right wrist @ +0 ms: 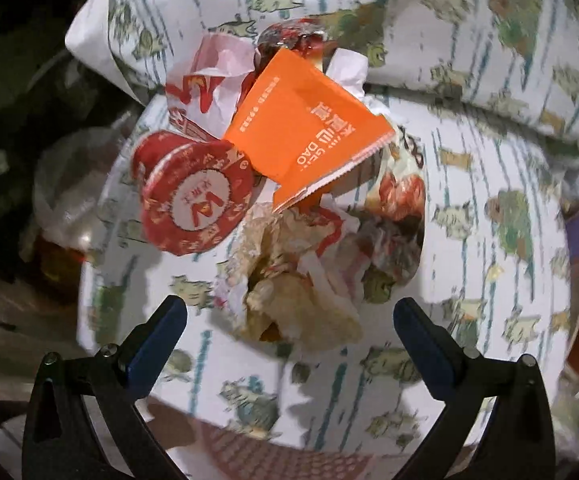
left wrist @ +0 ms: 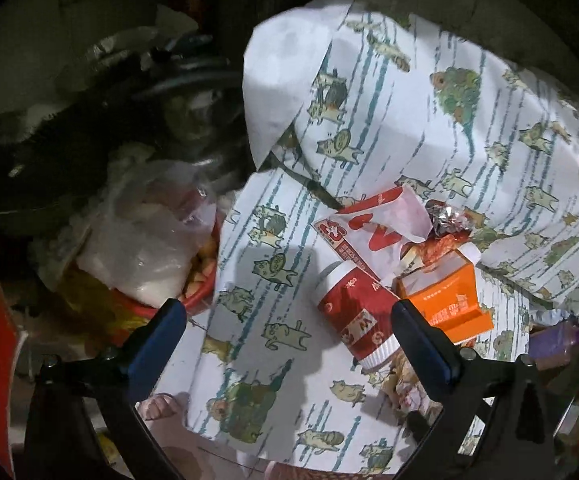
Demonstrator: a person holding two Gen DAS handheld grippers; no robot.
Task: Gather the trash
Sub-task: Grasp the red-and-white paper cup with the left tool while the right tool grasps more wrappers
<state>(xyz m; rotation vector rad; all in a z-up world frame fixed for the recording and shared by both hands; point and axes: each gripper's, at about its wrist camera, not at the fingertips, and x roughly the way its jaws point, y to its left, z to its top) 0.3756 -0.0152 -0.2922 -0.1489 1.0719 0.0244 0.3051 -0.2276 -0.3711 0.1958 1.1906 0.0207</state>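
Note:
A pile of trash lies on a white bedsheet printed with cartoon cats [left wrist: 257, 280]. It holds a red and white paper cup [left wrist: 353, 312] on its side, an orange carton [left wrist: 445, 304], a red and white paper wrapper [left wrist: 373, 232] and a foil wrapper [left wrist: 449, 216]. My left gripper [left wrist: 289, 320] is open and empty, with the cup between its fingertips' line and the right finger. In the right wrist view the cup [right wrist: 193, 204], the orange carton [right wrist: 305, 132] and a crumpled greasy wrapper [right wrist: 297, 292] show. My right gripper [right wrist: 289, 316] is open, just above the crumpled wrapper.
A folded part of the sheet, or a pillow [left wrist: 429, 92], rises behind the trash. Left of the bed stands a red bowl [left wrist: 197, 292] with a clear plastic bag [left wrist: 145, 240] in it, among dark clutter. A bare foot [left wrist: 159, 404] shows below.

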